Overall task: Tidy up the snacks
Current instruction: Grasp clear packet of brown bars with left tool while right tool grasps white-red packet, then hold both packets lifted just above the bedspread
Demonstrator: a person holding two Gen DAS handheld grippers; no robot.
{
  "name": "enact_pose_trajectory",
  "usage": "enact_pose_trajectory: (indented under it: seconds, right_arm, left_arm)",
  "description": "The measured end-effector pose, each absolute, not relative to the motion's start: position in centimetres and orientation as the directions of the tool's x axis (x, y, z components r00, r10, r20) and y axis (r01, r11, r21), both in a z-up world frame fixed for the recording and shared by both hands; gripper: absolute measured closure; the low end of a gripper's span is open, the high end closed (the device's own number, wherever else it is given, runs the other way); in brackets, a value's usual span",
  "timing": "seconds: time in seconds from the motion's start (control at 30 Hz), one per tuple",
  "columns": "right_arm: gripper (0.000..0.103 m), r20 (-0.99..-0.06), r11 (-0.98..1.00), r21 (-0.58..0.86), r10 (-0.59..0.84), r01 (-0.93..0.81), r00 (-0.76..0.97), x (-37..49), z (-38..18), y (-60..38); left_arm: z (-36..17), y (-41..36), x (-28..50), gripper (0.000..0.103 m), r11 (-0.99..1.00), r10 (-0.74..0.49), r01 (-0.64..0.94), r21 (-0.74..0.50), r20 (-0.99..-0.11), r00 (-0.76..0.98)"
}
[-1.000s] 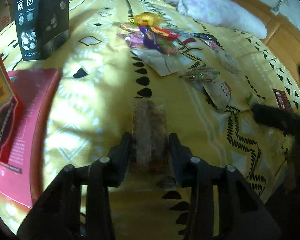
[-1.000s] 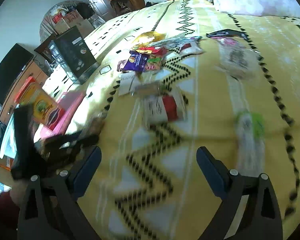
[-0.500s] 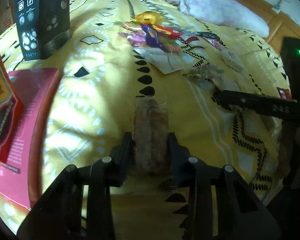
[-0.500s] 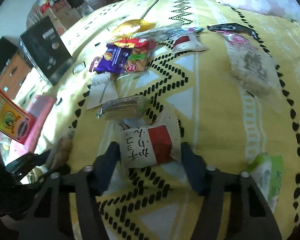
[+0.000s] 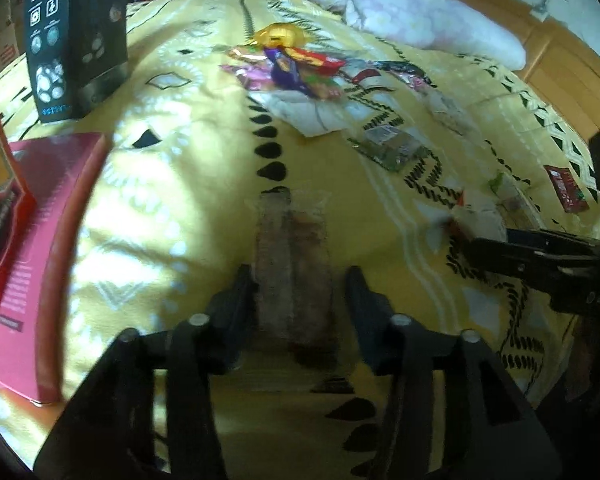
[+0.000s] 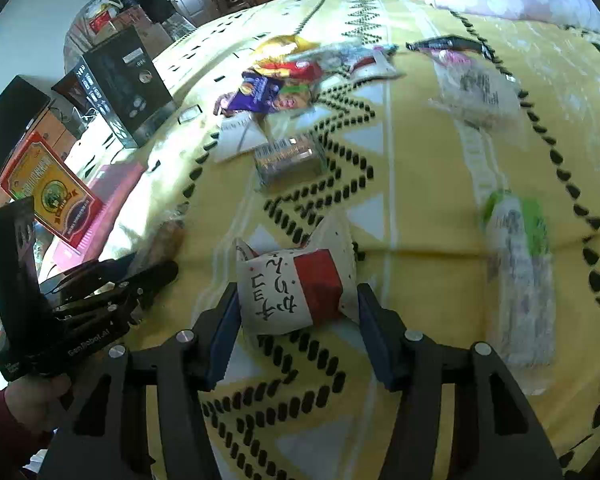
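**Right claw** (image 6: 296, 294): the jaws have just been closing. The blue pads now press both sides of the white-and-red paper snack packet with black handwriting (image 6: 296, 292), so it is gripped.
- Risk: the packet is soft and puffed, and the pads hold only its near end. On lifting, it may swivel between the pads or slide out. A harder squeeze would likely crush the contents.
- Risk: its loose white flap at 1 o'clock could drag on the yellow patterned bedspread (image 6: 420, 184).
- At 3 o'clock a green-and-white wrapped pack (image 6: 516, 240) lies near; a wide swing could knock it.

**Left claw** (image 5: 299, 276): the jaws have just been opening. The long brown snack bar in clear film (image 5: 294, 264) lies between them on the bedspread, with a gap showing on its right side, so it is not gripped.
- Risk: the bar rests short of the flat pink cardboard box (image 5: 40, 220) at 9 o'clock. If that box is its destination, I judge the placement unfinished.
- Risk: on withdrawal a finger may snag the film and drag the bar.

**Changes from earlier frames**
- Half a second ago the left jaws pinched the bar closely; now they stand wider.
- A second ago the right jaws stood wide over bare bedspread with the packet ahead; now they bracket it.
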State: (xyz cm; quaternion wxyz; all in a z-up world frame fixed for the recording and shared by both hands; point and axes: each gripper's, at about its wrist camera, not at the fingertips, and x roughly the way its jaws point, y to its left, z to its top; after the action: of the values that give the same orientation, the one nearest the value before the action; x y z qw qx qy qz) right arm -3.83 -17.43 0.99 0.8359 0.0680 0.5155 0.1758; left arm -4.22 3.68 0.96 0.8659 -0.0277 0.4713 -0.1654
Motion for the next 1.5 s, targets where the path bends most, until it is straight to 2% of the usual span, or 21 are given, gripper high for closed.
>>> enact_pose_trajectory:
  seconds: [0.17, 0.2, 0.23, 0.27, 0.73, 1.3, 1.5]
  right_arm:
    - [0.042, -0.840, 0.931, 0.288, 0.359, -0.226, 0.406, -3.6, 0.6, -17.2]
    - [0.042, -0.839, 0.930, 0.290, 0.360, -0.225, 0.407, -3.6, 0.5, -17.3]
    - [0.042, -0.838, 0.930, 0.291, 0.361, -0.223, 0.410, -3.6, 0.5, -17.3]
    - [0.042, -0.836, 0.931, 0.292, 0.360, -0.221, 0.414, -3.7, 0.6, -17.3]
    - [0.042, -0.802, 0.932, 0.302, 0.362, -0.201, 0.475, -5.1, 3.2, -18.3]
    - [0.042, -0.740, 0.931, 0.273, 0.365, -0.243, 0.565, -5.8, 9.7, -17.6]
    - [0.042, -0.727, 0.924, 0.276, 0.380, -0.263, 0.572, -6.3, 11.0, -16.7]
  left_arm:
    - [1.2, 2.7, -4.4, 0.050, 0.956, -0.266, 0.252, -0.154, -0.817, 0.511]
    - [1.3, 2.7, -4.3, 0.061, 0.958, -0.259, 0.246, -0.149, -0.820, 0.511]
    - [1.3, 2.8, -4.3, 0.066, 0.959, -0.254, 0.241, -0.147, -0.822, 0.510]
    - [1.4, 3.0, -4.3, 0.067, 0.959, -0.257, 0.238, -0.153, -0.823, 0.506]
    - [4.5, 2.2, -4.5, 0.068, 0.974, -0.186, 0.209, -0.084, -0.822, 0.538]
    - [11.2, 3.2, -4.8, 0.068, 0.974, -0.203, 0.207, -0.087, -0.733, 0.649]
    - [11.7, 3.9, -5.1, 0.068, 0.975, -0.204, 0.206, -0.087, -0.724, 0.659]
